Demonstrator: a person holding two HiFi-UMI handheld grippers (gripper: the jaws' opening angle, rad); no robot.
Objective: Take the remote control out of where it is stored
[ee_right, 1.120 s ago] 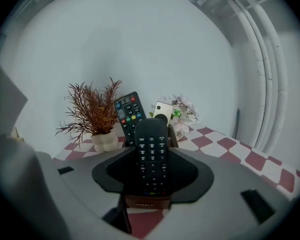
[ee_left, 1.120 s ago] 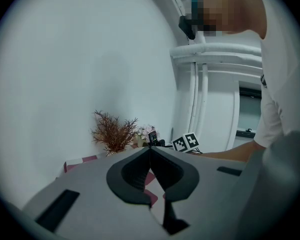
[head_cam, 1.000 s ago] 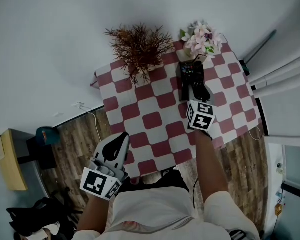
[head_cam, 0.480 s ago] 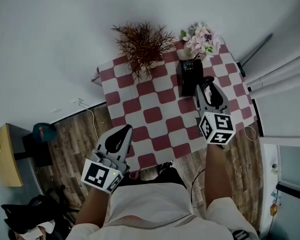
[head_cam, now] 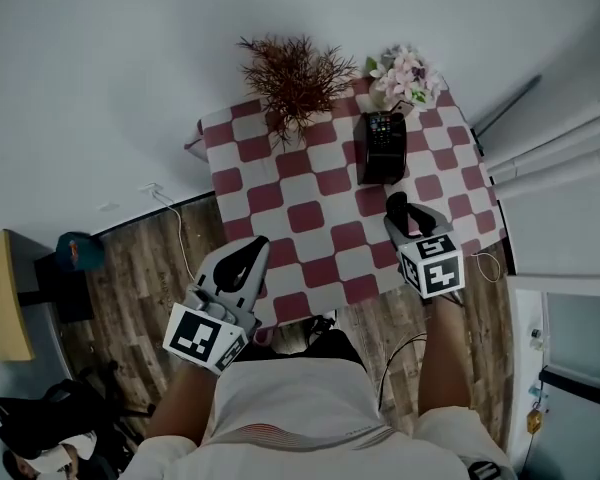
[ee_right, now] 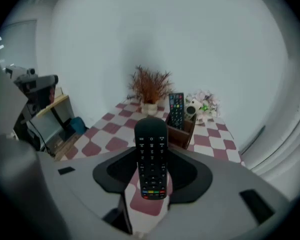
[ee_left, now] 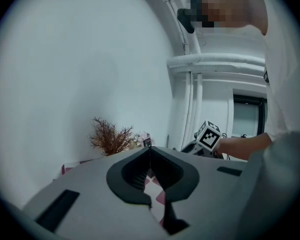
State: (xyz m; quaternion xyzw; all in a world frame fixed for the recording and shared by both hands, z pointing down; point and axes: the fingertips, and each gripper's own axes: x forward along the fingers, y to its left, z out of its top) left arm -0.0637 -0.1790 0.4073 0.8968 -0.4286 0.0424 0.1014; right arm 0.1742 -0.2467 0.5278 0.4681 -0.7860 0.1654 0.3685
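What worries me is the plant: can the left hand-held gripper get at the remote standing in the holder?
Probably yes: the table between the left hand-held gripper and the remote in the holder is bare, and the plant stands aside. Its jaws are shut and must open first.

No legible words, brands or numbers in any view.

Signs only: black-and-white square marker patterns on the cube (head_cam: 203,340) of the left gripper (head_cam: 252,248) and on the cube (head_cam: 431,265) of the right gripper (head_cam: 400,208). Coded blocks, no letters.

Remote control (ee_right: 151,158): white button legends and 1 row of coloured keys, too small to read.

Second remote (ee_right: 176,110) in the holder (ee_right: 182,134): button print there, unreadable.
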